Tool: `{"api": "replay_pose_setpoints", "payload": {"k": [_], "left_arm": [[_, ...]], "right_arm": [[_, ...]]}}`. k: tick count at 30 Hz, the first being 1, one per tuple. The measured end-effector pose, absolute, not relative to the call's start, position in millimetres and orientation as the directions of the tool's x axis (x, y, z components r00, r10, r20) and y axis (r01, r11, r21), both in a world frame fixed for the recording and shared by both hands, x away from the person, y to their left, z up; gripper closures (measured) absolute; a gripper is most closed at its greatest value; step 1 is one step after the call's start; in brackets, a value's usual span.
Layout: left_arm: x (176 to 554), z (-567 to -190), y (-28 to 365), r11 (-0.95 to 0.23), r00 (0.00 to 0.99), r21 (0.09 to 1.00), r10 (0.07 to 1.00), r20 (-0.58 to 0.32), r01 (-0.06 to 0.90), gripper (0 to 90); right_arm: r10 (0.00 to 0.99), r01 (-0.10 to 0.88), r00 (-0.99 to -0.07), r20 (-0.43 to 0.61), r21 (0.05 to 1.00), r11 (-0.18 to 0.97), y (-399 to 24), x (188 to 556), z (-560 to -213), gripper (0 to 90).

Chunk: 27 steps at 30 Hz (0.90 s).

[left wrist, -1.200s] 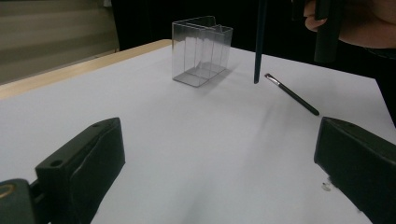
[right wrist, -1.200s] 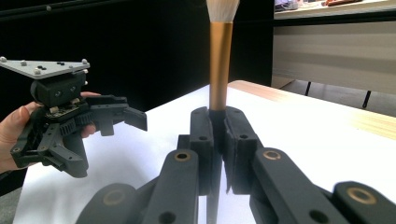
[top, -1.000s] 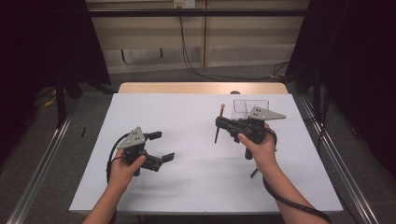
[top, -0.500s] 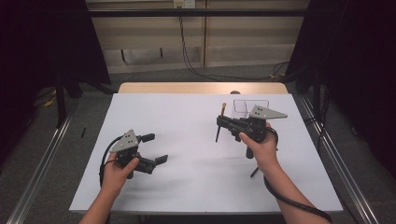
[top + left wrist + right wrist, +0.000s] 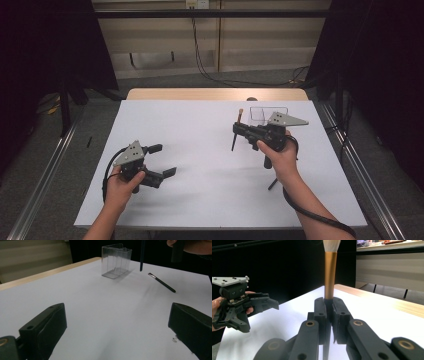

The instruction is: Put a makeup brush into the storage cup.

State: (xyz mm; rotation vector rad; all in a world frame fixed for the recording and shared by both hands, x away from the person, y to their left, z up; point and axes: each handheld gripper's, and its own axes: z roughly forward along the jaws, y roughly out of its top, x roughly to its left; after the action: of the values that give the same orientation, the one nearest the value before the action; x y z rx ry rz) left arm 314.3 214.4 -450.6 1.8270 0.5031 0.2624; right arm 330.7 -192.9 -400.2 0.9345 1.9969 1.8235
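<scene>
High view: my right gripper (image 5: 239, 131) pinches a makeup brush (image 5: 237, 131) upright, bristles up, handle tip hanging just above the white table (image 5: 200, 125). The clear plastic organizer (image 5: 264, 114) stands just beyond that gripper, toward the far right corner. My left gripper (image 5: 162, 160) hovers low at the near left, jaws spread with nothing between them. A second, slimmer brush (image 5: 272, 184) lies flat near my right forearm.

Left gripper view: my two pads (image 5: 45, 327) stand wide apart over bare table. Ahead, the organizer (image 5: 116, 261) proves to be divided into compartments, a detail the high view leaves unclear. The held brush's dark handle (image 5: 142, 255) hangs beside it, apart from its wall, and the slim brush (image 5: 162, 282) lies to the right.

Right gripper view: my jaws press tight on the handle just below the gold ferrule (image 5: 329, 275), white bristles (image 5: 331, 245) above. The left gripper (image 5: 265, 303) shows opposite.

Procedure, as I judge it: keep the brush vertical, carry it over a compartment, lower until the tip is inside, then release. Avoid knocking the light organizer.
</scene>
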Motion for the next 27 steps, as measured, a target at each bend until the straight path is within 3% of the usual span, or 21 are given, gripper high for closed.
{"api": "replay_pose_setpoints", "payload": {"k": [27], "left_arm": [[300.8, -456.3, 248.5, -0.25, 0.848, 0.941, 0.526, -0.065, 0.227, 2.2]], "right_arm": [[0.627, 0.273, -0.748, 0.217, 0.962, -0.008, -195.7, 337.5, -399.1, 83.6]]}}
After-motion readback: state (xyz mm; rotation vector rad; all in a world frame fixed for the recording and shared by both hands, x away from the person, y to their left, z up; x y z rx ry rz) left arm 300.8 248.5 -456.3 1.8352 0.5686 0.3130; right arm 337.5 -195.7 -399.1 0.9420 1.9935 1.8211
